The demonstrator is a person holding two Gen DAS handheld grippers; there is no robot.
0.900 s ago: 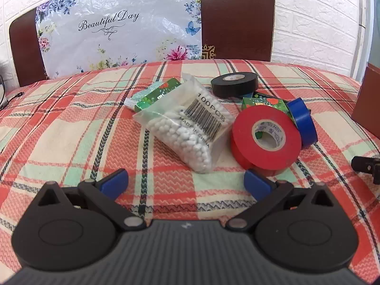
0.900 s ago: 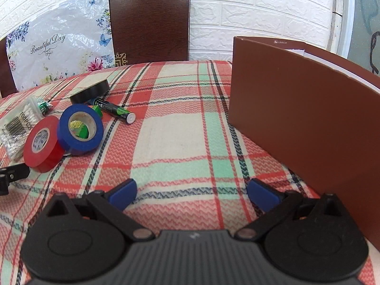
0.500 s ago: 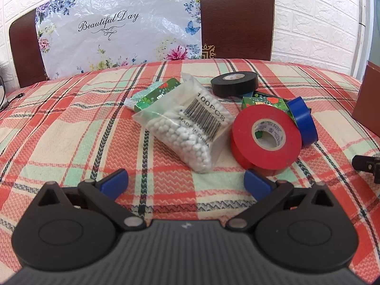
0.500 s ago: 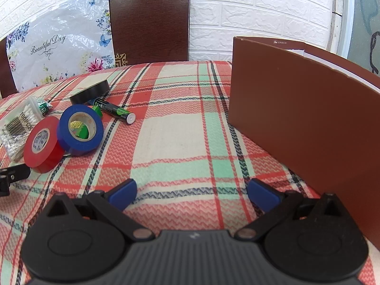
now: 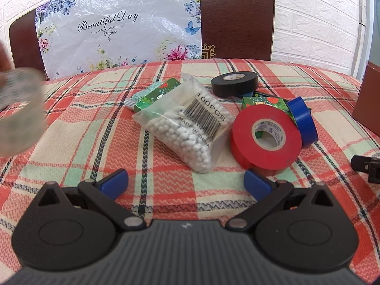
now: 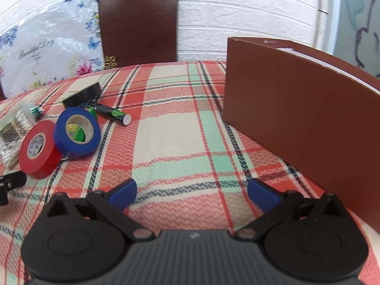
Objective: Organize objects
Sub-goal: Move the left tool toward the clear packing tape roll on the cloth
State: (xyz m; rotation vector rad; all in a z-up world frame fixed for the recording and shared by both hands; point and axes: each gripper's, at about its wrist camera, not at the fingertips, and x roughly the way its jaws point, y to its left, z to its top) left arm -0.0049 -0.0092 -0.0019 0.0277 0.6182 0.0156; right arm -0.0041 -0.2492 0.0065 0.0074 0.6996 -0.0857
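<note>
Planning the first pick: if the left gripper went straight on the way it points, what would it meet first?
Probably the clear bag of cotton swabs, lying ahead between the open jaws of the left gripper; the red tape roll sits just right of that line. Depth is uncertain.

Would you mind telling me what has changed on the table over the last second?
A blurred pale object has come into the left edge of the left wrist view; what it is cannot be told. The tape rolls, the cotton-swab bag and the battery lie as before. Both hand-held grippers stay open and empty.

White brick wall (image 6: 249,11), dark wooden chairs (image 5: 237,19) — plaid-clothed table (image 6: 180,128), bright daylight.
</note>
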